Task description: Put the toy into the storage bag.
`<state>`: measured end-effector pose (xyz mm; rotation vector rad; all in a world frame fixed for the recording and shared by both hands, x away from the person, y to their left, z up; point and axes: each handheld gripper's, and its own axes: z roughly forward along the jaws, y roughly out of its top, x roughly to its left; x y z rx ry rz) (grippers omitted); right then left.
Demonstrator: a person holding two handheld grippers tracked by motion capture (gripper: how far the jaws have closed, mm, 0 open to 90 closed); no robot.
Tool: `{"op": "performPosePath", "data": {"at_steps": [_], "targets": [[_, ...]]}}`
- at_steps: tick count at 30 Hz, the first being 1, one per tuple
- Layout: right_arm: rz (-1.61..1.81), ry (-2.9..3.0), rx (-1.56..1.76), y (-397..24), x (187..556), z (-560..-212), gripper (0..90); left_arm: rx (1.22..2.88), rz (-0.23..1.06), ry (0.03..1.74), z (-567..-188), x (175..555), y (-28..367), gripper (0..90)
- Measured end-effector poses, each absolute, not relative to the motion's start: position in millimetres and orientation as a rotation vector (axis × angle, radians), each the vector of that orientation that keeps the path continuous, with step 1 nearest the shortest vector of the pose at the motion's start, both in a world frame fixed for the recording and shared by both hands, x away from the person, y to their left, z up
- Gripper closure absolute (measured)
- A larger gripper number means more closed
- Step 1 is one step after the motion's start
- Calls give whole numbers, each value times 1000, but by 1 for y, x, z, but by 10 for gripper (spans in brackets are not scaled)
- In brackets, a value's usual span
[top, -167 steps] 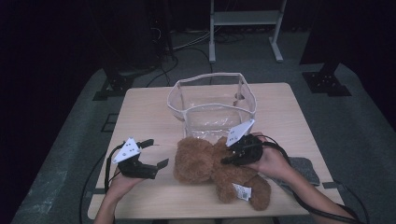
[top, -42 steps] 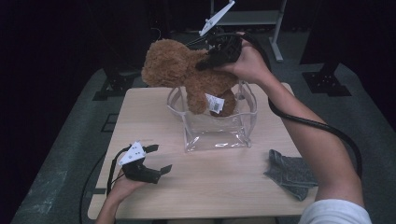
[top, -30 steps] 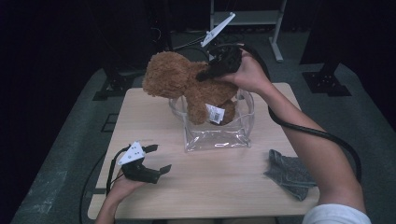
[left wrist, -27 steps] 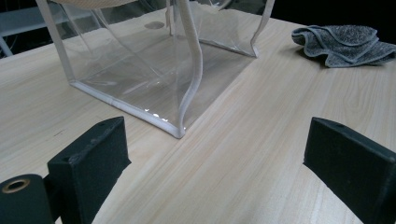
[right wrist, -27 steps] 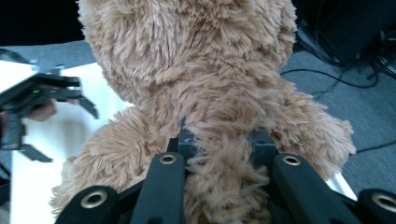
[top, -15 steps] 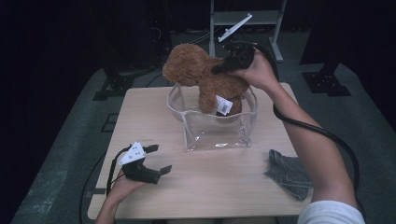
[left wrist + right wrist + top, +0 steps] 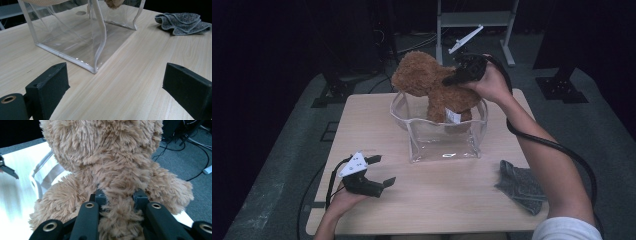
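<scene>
A brown teddy bear hangs over the open top of a clear plastic bag, its lower part inside the rim, a white tag showing through the wall. My right gripper is shut on the bear's fur, jaws sunk into the plush. The bag stands upright at the table's middle back; its near corner faces my left gripper. My left gripper rests at the front left of the table, open, nothing between its jaws.
A grey folded cloth lies at the front right of the wooden table, also seen in the left gripper view as the cloth. Dark floor, cables and a metal stand lie beyond the table.
The right gripper has carried the bear to the right and down, so its lower part now sits in the bag's mouth. The left gripper has stayed where it was.
</scene>
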<state>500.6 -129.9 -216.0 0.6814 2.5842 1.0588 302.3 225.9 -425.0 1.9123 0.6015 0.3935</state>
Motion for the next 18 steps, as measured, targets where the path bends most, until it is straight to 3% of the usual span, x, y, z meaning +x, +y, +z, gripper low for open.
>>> {"op": "performPosePath", "data": {"at_steps": [18], "targets": [[1056,2676,616,-127,481,-241,725,1908,392,602,-424,302,227,53]]}}
